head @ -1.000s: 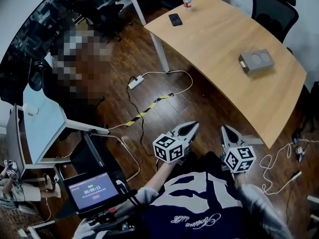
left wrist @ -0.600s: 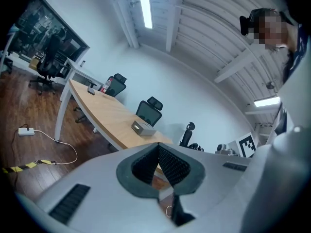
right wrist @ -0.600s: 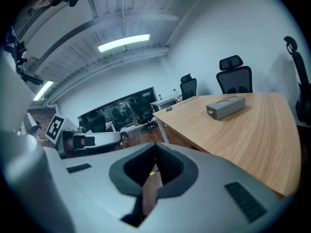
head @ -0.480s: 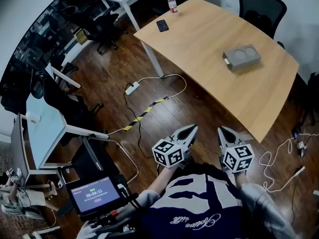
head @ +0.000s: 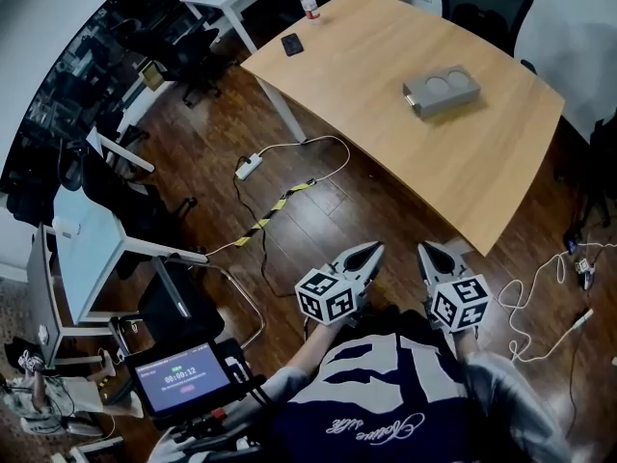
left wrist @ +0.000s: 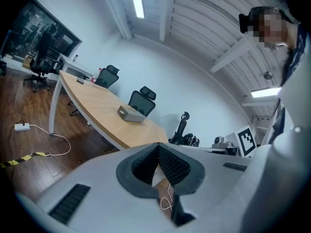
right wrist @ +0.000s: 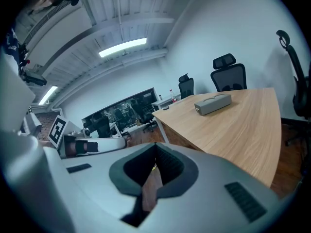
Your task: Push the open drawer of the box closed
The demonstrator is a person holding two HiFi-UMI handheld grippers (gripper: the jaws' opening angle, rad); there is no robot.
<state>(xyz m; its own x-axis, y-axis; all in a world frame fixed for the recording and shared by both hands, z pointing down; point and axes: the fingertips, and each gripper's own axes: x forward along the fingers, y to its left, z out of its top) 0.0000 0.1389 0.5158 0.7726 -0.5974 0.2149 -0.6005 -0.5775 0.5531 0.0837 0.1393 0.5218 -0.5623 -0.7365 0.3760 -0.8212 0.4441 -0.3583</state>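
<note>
Both clenched empty, left gripper (head: pixel 374 248) and right gripper (head: pixel 424 250) hang far from the one-o'clock box (head: pixel 441 90), drawer state unreadable.

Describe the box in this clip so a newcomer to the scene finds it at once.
Find the large curved wooden table in the head view's upper right. The grey box sits alone near its middle, apart from the dark phone and the bottle at the far end. Only it is a low rectangular block with two round shapes on top.
</note>
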